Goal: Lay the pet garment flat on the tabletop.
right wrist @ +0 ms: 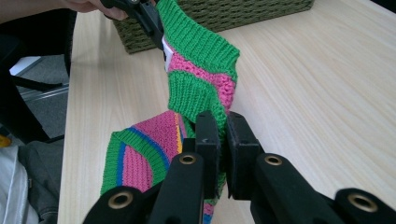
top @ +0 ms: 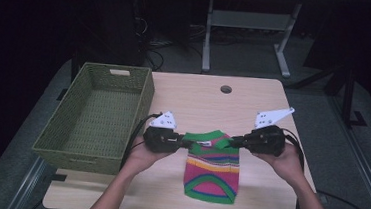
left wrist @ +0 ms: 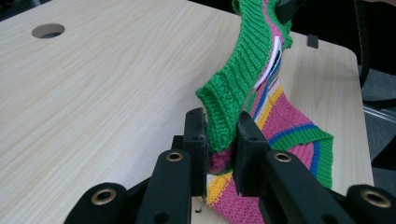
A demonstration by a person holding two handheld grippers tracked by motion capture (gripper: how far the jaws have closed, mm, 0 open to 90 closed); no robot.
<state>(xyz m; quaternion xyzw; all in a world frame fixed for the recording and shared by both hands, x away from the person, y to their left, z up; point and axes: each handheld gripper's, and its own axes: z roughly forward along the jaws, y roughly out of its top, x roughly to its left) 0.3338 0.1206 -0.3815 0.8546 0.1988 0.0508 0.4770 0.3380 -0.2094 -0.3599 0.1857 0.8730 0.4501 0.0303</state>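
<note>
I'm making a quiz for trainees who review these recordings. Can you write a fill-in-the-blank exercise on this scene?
1. Both the left gripper and the right gripper are shut on the striped knitted ____.
2. The woven basket stands on the table's ____ side in the high view.
3. The ribbed collar pinched by the left gripper is ____ in colour.
4. The round hole is in the ____.

Missing words: sweater; left; green; table

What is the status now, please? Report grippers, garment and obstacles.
Left gripper and right gripper both shut on small striped knitted sweater, top corners lifted, hem on wooden table. Woven green basket stands left, nothing between.
</note>
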